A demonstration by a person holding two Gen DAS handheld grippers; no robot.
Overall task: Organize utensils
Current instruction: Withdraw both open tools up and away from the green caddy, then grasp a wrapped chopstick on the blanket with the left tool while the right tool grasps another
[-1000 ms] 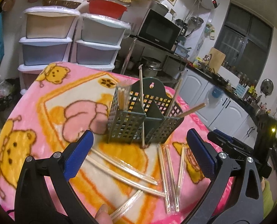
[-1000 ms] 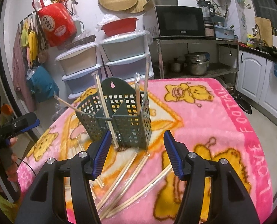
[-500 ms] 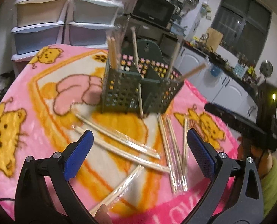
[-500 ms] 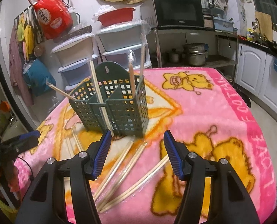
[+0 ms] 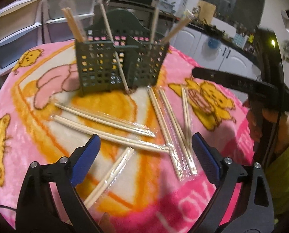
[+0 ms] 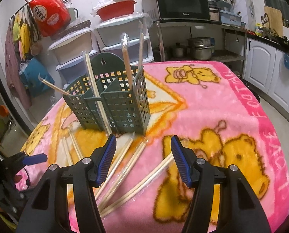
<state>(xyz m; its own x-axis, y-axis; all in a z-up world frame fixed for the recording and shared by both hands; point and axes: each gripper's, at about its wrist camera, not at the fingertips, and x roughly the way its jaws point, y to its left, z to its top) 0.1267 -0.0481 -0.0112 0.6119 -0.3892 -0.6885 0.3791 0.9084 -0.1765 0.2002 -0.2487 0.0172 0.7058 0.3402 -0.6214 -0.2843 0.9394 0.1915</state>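
A dark green perforated utensil holder [image 5: 121, 62] [image 6: 113, 101] stands upright on a pink bear-print blanket [image 5: 27, 101], with several wrapped chopstick pairs standing in its compartments. More wrapped chopstick pairs [image 5: 109, 134] [image 6: 129, 167] lie loose on the blanket in front of it. My left gripper [image 5: 144, 145] is open and empty, hovering low over the loose chopsticks. My right gripper [image 6: 143, 145] is open and empty, just in front of the holder and above several loose pairs. The left gripper also shows at the left edge of the right wrist view [image 6: 33, 159].
Stacked plastic drawers [image 6: 76, 44] stand behind the table. A microwave [image 6: 181, 3] sits on a metal rack with pots [image 6: 200, 48]. White kitchen cabinets [image 6: 271, 68] run along the right. The blanket's edge [image 6: 276, 155] drops off at the right.
My left gripper has tilted down and moved closer to the loose chopsticks. My right gripper has moved forward towards the holder. Both stay open and empty.
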